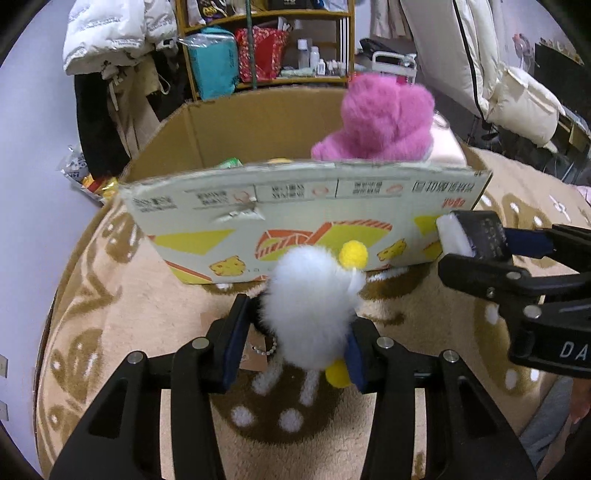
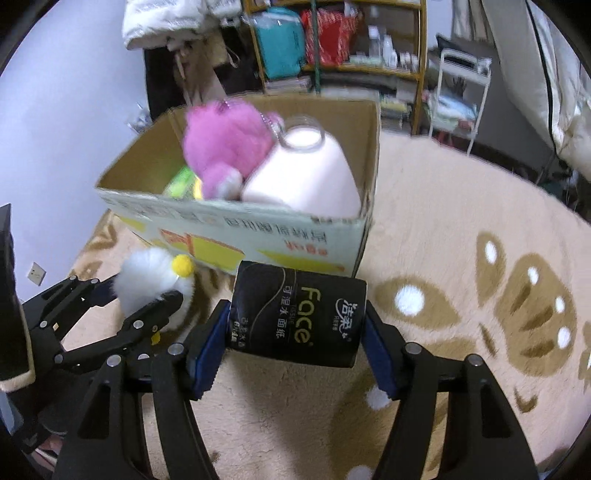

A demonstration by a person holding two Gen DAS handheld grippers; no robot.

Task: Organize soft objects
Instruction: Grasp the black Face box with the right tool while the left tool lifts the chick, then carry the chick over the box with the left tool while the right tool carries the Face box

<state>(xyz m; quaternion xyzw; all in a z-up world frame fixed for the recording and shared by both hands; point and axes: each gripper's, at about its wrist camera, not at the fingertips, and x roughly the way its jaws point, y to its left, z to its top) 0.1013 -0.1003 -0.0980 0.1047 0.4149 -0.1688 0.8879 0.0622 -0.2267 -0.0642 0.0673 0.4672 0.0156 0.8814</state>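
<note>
Beige plush rug [image 2: 461, 206] with brown patches and white dots covers the floor; pale wall to the left. Background: wooden shelf unit [image 1: 266, 44] holding a teal bag, a red patterned bag and small bottles; white padded jackets [image 1: 110, 33] hanging on both sides.

Cardboard box [image 1: 295, 214]: open-topped, standing on the rug, printed outer face with yellow and orange graphics and inverted lettering. Contents: pink plush toy [image 2: 221, 144], fluffy, upright against a pale pink bottle-shaped item [image 2: 306, 177] with a clear round neck; something green and yellow lies lower down, partly hidden.

White fluffy toy [image 1: 310, 306]: rounded, long white pile, yellow pom-poms top and bottom, a bead chain hanging beneath. Located just in front of the box's near wall, above the rug, clamped between the blue pads of the left gripper [image 1: 295, 339].

Black tissue pack [image 2: 299, 314]: soft wrapper, "Face" in gold-green lettering, white tissue showing at one end. Located by the box's near right corner, squeezed between the fingers of the right gripper [image 2: 299, 336].
</note>
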